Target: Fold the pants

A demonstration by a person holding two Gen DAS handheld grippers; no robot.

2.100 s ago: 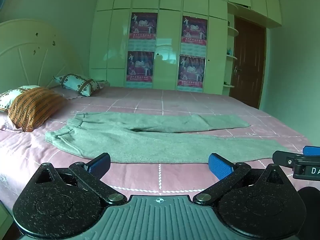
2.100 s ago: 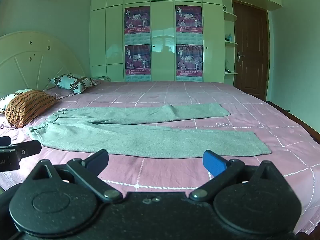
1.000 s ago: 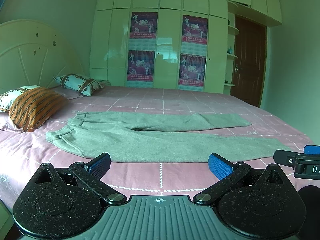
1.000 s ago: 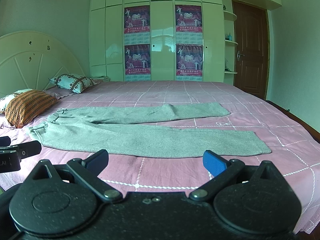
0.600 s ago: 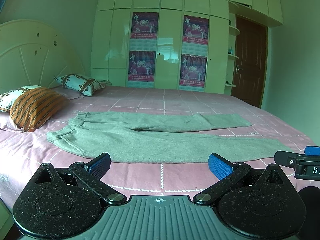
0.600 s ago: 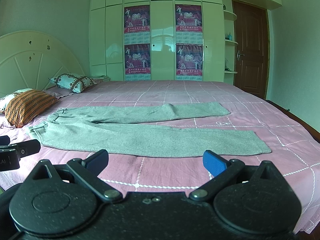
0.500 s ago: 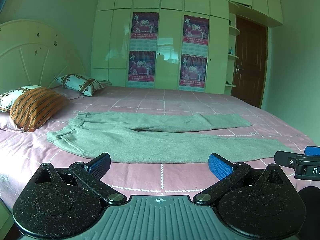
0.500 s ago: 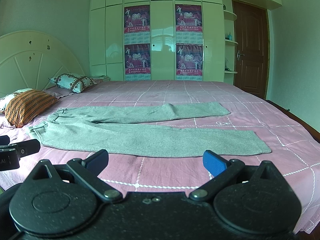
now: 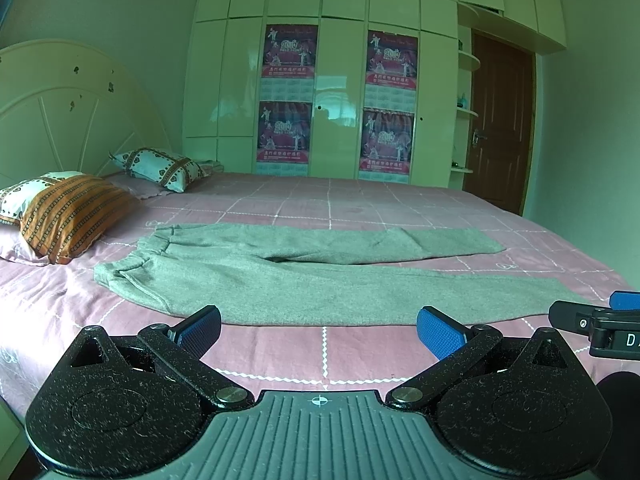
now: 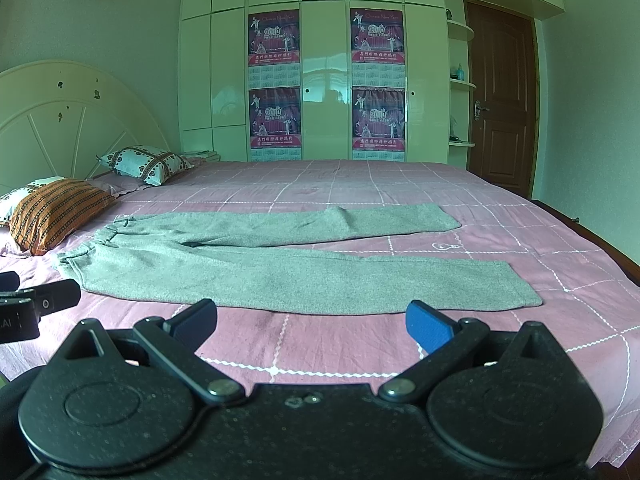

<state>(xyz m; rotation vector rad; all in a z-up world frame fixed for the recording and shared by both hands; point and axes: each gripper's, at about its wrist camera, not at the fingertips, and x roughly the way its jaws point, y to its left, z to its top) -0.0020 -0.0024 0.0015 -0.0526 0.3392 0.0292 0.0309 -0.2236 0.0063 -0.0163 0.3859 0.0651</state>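
The grey fleece pants (image 9: pixel 320 280) lie flat and unfolded on the bed with the pink checked sheet (image 9: pixel 360 208), running lengthwise along the near edge. The waistband faces the headboard end. The two legs extend toward the foot end and diverge slightly: the near leg (image 10: pixel 360 280) reaches farther toward the foot edge than the far leg (image 10: pixel 320 222), and a wedge of sheet shows between them.

The left gripper (image 9: pixel 318 326) hovers above the near edge of the bed. Its blue-padded fingers (image 9: pixel 438 334) are spread wide and hold nothing. The pants lie just beyond the fingertips; the fingers appear clear of the fabric, though the low viewing angle makes the gap hard to judge.

The right gripper (image 10: pixel 312 322) hovers beside it, closer to the foot end. Its fingers (image 10: pixel 426 330) are likewise spread wide and empty, with the near leg just ahead of them. Each gripper shows at the side margin of the other's view.

An orange striped pillow (image 9: pixel 68 212) rests at the near headboard corner. A white patterned pillow (image 9: pixel 160 164) lies farther back against the cream arched headboard (image 9: pixel 60 120). Beyond the far edge stands a glossy cream wardrobe (image 10: pixel 320 60) bearing four purple calendar posters (image 10: pixel 274 40). A brown wooden door (image 10: pixel 500 100) stands beside the wardrobe.
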